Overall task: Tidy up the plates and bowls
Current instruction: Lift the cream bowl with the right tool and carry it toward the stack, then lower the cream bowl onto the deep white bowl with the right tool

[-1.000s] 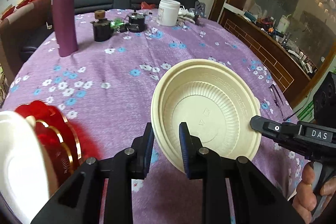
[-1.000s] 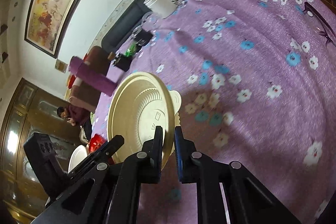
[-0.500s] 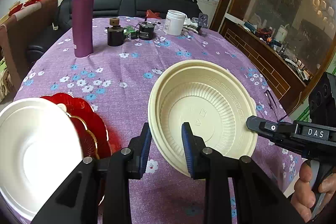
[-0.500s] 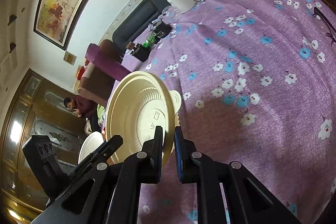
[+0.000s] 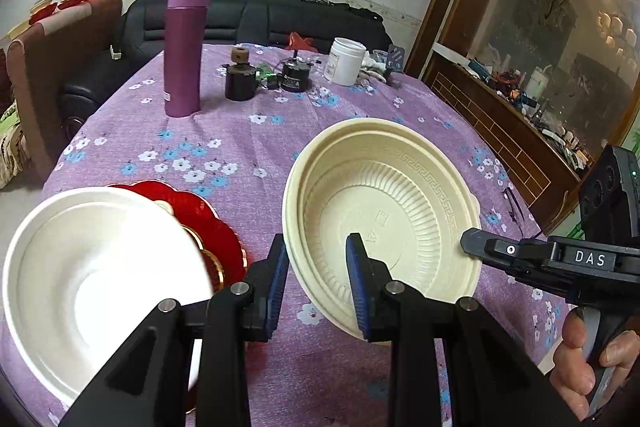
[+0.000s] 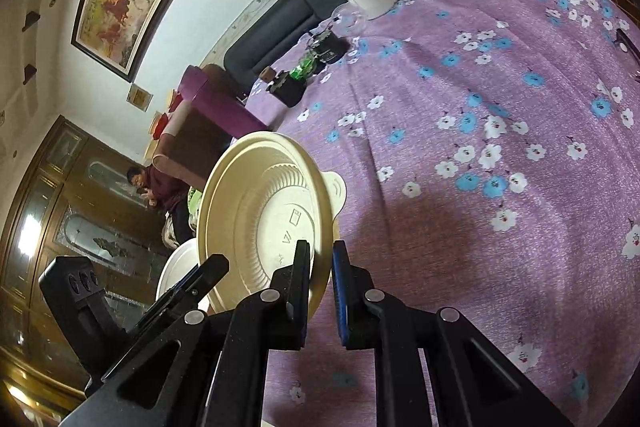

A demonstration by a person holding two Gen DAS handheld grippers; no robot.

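With right gripper clamping the cream bowl and left gripper loose around its rim, I'd carry it level to the white bowl.

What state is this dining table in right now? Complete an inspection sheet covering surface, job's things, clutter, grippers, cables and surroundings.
Surface: table under a purple flowered cloth.
Job's things: cream bowl held tilted above the cloth; white bowl overlapping a red plate at the left.
Clutter: purple flask, white jar and small dark parts at the far side.
Grippers: right hand-held gripper shut on the cream bowl's rim; left hand-held gripper straddles another part of the rim, apparently slack.
Cables: nothing seen.
Surroundings: black sofa, wooden cabinet, seated person.
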